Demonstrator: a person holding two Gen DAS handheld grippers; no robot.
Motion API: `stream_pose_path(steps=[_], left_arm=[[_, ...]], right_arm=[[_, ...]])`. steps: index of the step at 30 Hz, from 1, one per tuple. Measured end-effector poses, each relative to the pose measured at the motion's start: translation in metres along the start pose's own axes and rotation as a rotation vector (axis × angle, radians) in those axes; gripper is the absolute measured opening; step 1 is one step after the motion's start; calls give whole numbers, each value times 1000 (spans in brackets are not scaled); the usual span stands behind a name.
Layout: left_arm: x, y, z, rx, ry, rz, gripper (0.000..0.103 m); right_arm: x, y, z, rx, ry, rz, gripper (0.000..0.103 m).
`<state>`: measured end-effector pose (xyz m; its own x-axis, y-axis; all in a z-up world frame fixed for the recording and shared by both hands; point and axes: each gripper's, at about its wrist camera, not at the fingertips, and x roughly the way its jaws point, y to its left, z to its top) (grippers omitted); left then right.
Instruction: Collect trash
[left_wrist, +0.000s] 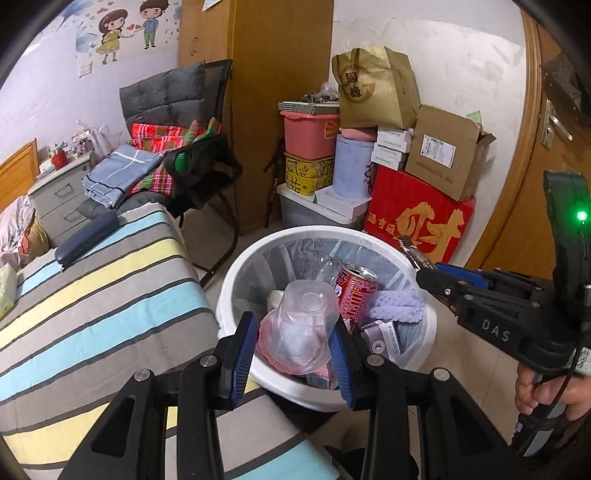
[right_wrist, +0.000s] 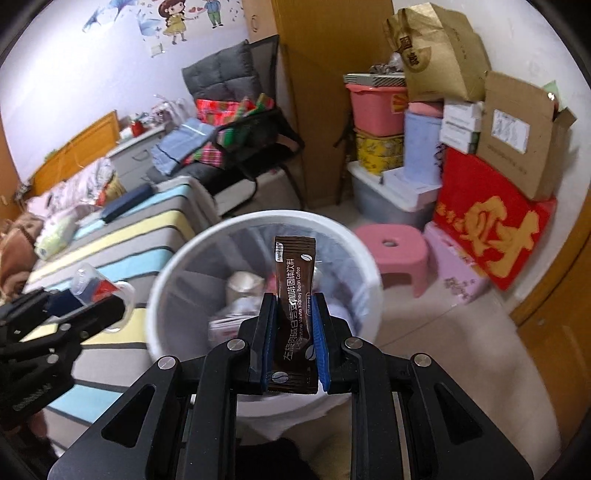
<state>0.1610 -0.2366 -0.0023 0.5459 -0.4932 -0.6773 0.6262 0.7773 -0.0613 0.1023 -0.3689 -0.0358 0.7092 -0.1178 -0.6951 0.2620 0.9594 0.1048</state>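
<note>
Clear plastic, a crumpled cup (left_wrist: 303, 325), is pinched between the blue pads of the left gripper (left_wrist: 293, 354), which hangs over the near rim of the white bin (left_wrist: 236, 269). The bin stands on the floor just beside the corner of the striped bed (left_wrist: 92, 295). Inside it lie a red can (left_wrist: 356, 295), a lilac knitted piece (left_wrist: 397, 302) and some small cartons against the right wall. The right gripper (right_wrist: 293, 339) is clenched on a brown coffee sachet (right_wrist: 293, 295), held upright with its top end poking above the pads and over the bin's open mouth. In the left view that gripper comes in from the right edge, its tip just above the bin's right rim, a hand (left_wrist: 546, 387) on its handle. A pink stool (right_wrist: 395, 251) sits on the floor just right of the bin, and stacked boxes (left_wrist: 417, 218) stand against the wall behind.
</note>
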Motion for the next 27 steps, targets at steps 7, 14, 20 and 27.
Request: stream_pose_path(steps=[7,14,20,27], left_arm=[[19,-1,8,-11,15,0,40],[26,4,10,-28,29,22,62],[22,10,7,-44,29,39,62],[-4,15,-1,-52,-9,101,62]], right_arm=[[11,-7,2,-14,7,-17,20],[18,-9,3,-31,25,-24,21],[16,-10,1,-10,23,-31,36],[3,-2,0,5,-17,1,44]])
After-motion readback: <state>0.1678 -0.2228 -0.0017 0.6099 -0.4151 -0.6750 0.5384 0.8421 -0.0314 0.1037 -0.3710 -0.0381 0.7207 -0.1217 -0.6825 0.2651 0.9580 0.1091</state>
